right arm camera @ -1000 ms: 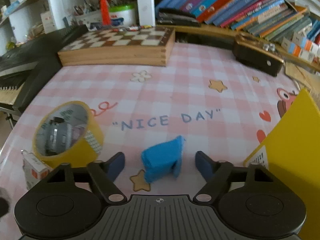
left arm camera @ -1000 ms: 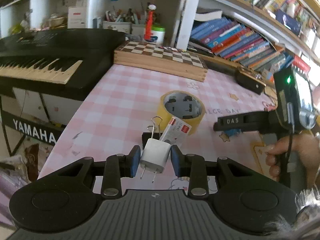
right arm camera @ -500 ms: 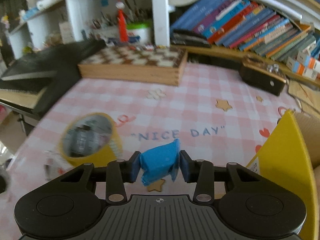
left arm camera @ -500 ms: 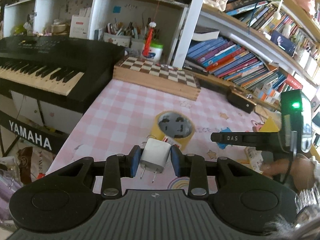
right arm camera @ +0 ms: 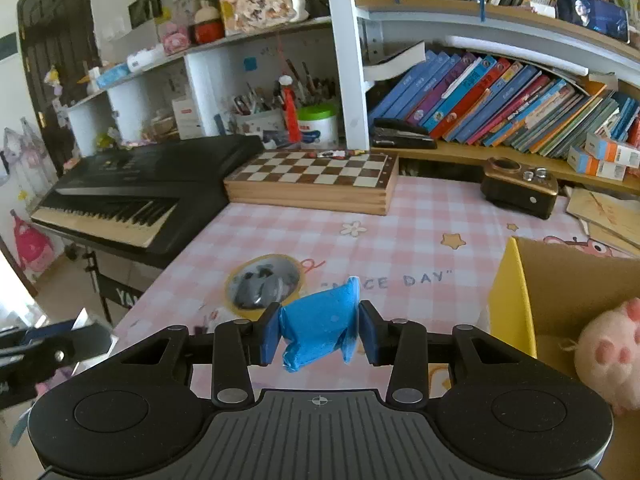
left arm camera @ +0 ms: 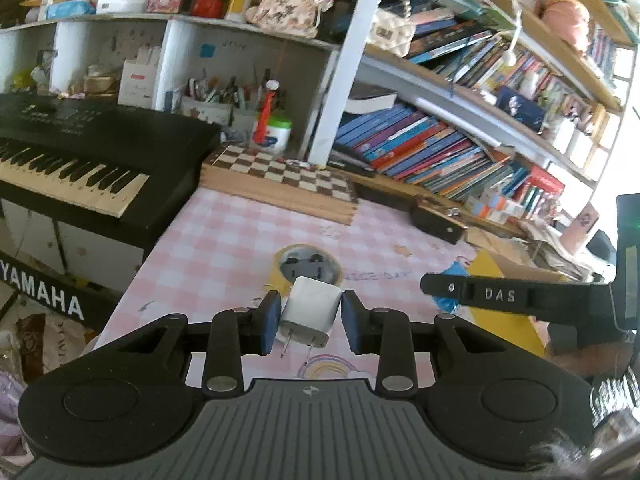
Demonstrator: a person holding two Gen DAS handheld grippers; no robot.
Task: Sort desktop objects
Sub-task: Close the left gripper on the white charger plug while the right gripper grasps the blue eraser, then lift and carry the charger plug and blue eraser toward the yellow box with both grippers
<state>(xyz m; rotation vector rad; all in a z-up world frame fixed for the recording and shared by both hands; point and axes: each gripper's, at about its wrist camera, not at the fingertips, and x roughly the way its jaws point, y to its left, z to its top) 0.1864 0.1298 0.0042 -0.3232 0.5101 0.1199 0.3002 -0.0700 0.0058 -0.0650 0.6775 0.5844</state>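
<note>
Left gripper (left arm camera: 307, 322) was clamped on the charger (left arm camera: 310, 310), held above the table's (left arm camera: 224, 248) near edge. Right gripper (right arm camera: 319, 333) was clamped on the blue packet (right arm camera: 320, 326), above the table, left of the box (right arm camera: 516, 300). Tape roll (right arm camera: 264, 282) lay beyond.

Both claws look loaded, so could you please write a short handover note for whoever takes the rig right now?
Left claw: shut on the white charger plug, held above the table, prongs pointing back at the camera.
Right claw: shut on the blue packet, also lifted.
On the pink checked tablecloth: the yellow tape roll, not yet picked up.
The yellow cardboard box stands open on the right, with a pink plush toy inside.
Done: both items grasped and raised.
Left: probably drop both into the box, then fetch the tape roll.
</note>
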